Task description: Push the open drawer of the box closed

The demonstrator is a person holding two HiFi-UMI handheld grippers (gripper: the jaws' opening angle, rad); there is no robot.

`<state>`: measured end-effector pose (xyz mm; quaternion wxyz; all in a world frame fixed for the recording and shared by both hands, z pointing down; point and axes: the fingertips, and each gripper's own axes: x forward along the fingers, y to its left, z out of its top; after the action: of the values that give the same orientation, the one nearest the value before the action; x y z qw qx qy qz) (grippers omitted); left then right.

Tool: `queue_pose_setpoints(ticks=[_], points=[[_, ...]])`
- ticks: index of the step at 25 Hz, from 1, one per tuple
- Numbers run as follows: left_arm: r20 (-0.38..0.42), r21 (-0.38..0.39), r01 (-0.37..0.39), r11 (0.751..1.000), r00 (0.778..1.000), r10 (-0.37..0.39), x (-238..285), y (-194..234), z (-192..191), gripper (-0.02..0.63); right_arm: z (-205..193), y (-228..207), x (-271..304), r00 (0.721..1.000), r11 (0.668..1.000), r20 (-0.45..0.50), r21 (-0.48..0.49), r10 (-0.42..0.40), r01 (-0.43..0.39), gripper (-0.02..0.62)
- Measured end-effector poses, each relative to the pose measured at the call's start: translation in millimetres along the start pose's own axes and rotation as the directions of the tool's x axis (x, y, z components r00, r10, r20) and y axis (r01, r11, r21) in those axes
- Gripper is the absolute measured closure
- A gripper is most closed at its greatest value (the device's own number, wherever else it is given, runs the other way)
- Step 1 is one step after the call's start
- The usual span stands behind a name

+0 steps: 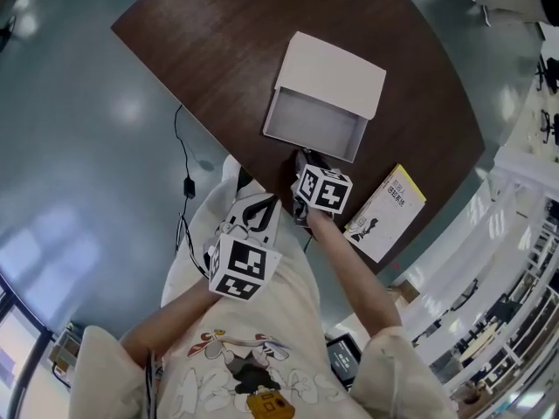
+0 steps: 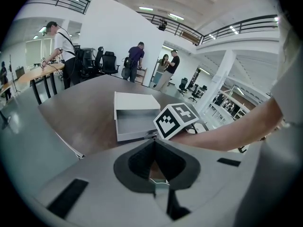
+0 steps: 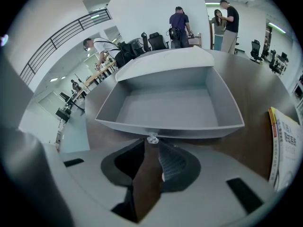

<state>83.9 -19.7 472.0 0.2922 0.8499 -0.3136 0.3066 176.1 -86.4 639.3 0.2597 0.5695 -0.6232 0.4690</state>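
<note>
Overhead, a person holds two grippers above a dark worktop [image 1: 227, 51], with the right one at the front of an open white drawer.

Seen from the head view, the white box [image 1: 336, 68] sits near the middle of the worktop, and its drawer [image 1: 314, 122] is pulled out toward 6 o'clock, showing a bare grey inside. The right gripper [image 3: 151, 144] points down at the drawer's front panel. Its jaws stand a narrow gap apart with brown worktop showing between them, and the small clear knob [image 3: 152, 138] on the panel sits right at their tips, not clamped. The left gripper [image 2: 153, 145] hangs back at about 7 o'clock from the right one, off the worktop's edge, with its jaws together and nothing in them. A yellow-edged book [image 1: 387, 212] lies at 4 o'clock from the drawer, apart from it.
</note>
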Motion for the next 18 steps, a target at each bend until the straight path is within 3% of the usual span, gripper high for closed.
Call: queue_pose_setpoints(ticks=[2,18], points=[[0.002,-0.006,-0.005,1.000,1.000,0.005,-1.3,1.4,0.3,0.601,-0.8,-2.6,-0.6,1.000,1.000,-0.005,-0.003,-0.014,0.014,0.517],[0.009,-0.029,-0.007,1.000,1.000,0.008,-5.8,12.3,9.6,0.601,22.3,6.0,-7.0,1.000,0.999,0.011,-0.036,-0.011,0.012,0.526]])
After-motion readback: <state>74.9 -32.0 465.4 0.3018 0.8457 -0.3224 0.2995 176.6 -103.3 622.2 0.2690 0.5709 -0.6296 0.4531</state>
